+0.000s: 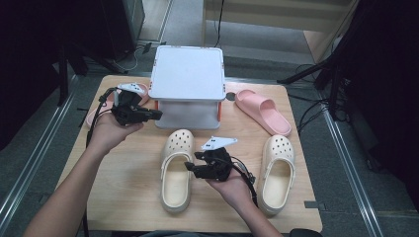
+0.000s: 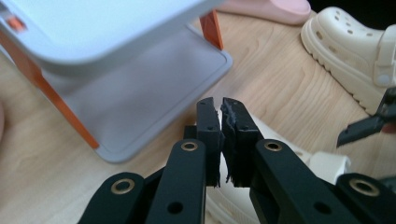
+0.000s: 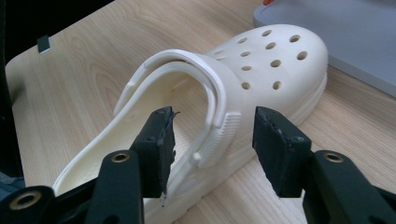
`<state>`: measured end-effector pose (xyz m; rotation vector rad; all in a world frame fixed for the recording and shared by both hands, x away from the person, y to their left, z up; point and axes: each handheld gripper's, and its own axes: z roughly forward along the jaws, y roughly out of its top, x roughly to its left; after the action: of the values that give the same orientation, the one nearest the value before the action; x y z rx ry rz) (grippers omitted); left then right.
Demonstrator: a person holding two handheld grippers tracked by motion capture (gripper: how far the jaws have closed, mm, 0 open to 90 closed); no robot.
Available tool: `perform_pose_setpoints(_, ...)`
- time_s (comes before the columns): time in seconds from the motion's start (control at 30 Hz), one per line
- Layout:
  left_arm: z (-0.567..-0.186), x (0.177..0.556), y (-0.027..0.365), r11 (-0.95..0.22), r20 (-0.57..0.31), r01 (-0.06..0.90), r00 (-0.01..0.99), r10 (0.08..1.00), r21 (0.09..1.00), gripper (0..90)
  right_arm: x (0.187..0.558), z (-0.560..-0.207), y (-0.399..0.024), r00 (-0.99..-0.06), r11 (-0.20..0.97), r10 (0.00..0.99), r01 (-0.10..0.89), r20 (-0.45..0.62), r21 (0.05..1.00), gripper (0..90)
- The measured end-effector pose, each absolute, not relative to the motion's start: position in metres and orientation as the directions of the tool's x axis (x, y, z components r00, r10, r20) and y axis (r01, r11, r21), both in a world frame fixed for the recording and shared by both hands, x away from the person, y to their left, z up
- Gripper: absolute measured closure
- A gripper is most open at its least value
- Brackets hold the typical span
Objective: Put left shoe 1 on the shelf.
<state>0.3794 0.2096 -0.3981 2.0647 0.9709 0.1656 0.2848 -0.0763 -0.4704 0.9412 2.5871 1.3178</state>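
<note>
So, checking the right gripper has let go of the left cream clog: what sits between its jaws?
In the right gripper view, the open right gripper straddles the side wall of the left cream clog where the strap pivots; the pads stand clear of it.

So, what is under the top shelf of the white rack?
Under the white rack's top shelf, the left gripper view shows a bare grey lower tray between orange legs. Its far part is covered by the shelf.

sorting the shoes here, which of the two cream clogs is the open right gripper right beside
The left cream clog: the right gripper hovers open at its side, while the other cream clog lies apart by the table's right edge.
</note>
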Motion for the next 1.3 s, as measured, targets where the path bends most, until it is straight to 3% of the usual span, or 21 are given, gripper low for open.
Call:
perform_pose_setpoints(0.23,-0.383,0.401,0.209,-0.352,-0.195,0.561,0.695,0.692,0.749,85.9,0.292,-0.477,-0.062,-0.804,0.465,0.563,0.501,0.193,0.73,47.0)
perform_pose_setpoints(0.67,-0.382,0.431,0.218,-0.303,-0.184,0.559,0.652,0.735,0.772,88.2,0.299,-0.486,-0.047,-0.737,0.466,0.658,0.561,0.155,0.684,47.7)
perform_pose_setpoints(0.93,-0.387,0.436,0.221,-0.287,-0.196,0.56,0.648,0.736,0.777,88.5,0.299,-0.487,-0.046,-0.692,0.422,0.7,0.6,0.177,0.679,54.1)
perform_pose_setpoints(1.3,-0.388,0.435,0.219,-0.294,-0.172,0.539,0.653,0.737,0.789,87.2,0.299,-0.479,-0.051,-0.624,0.38,0.767,0.628,0.147,0.68,75.1)
